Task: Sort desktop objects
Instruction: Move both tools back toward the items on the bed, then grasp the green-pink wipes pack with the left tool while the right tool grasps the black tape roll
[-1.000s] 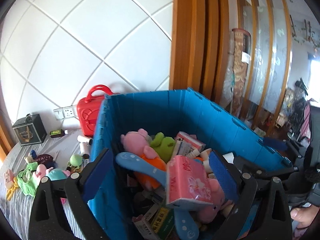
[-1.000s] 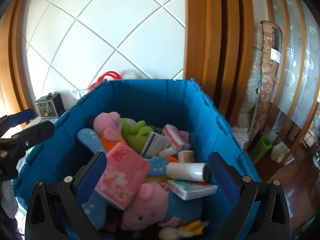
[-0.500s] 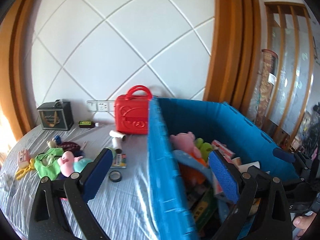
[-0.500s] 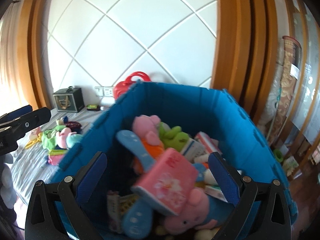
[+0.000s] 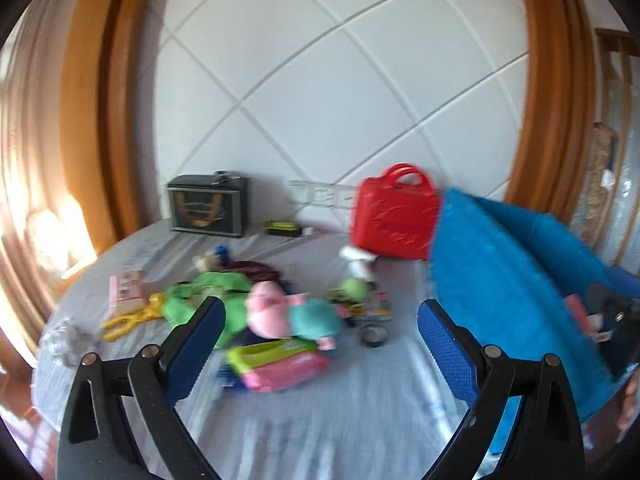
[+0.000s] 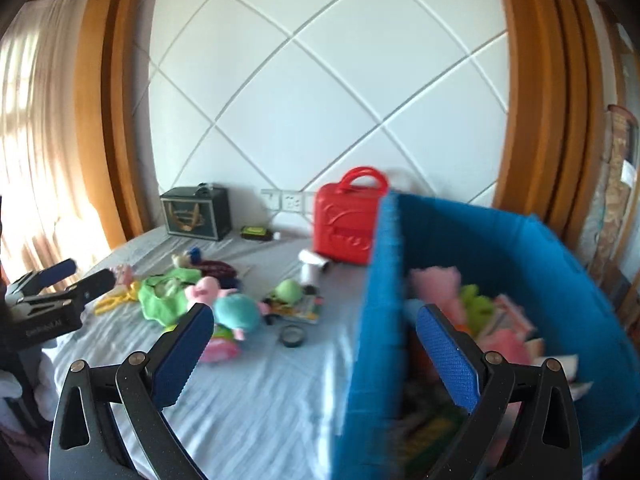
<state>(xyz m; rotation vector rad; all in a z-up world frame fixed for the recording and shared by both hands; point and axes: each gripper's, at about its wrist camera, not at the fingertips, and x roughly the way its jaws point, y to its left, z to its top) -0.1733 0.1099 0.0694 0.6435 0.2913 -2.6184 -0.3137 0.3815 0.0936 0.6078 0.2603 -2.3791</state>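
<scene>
The task's things are the loose objects on the worktop [image 5: 320,420], and the one nearest the left hand-held gripper [image 5: 320,344] is the pink plush pig [image 5: 280,314] in a teal dress. In the left wrist view it lies near the centre, just at 12 o'clock from the gap between the jaws. It looks soft and light, so it will squash under the pads; I judge the round head or the body is the best place to take hold, not a thin leg.

Touching it at 6 o'clock is a flat green and pink packet [image 5: 278,362], probably slippery film and better gripped by an edge. At 9 o'clock from the pig is a green cloth [image 5: 192,300], limp, then yellow scissors [image 5: 128,318], which are stiff. At 3 o'clock lies a dark tape roll [image 5: 373,335]. A red toy case [image 5: 394,216] stands at 1 o'clock by the wall.

The blue bin [image 6: 520,264], already with many toys inside, stands at 3 o'clock on the worktop edge.

Both grippers are released and carry nothing: the left one's jaws are spread wide, and the right hand-held gripper [image 6: 314,346] is the same, straddling the near wall of the bin. The pictures are blurred, so smaller items I cannot name.
</scene>
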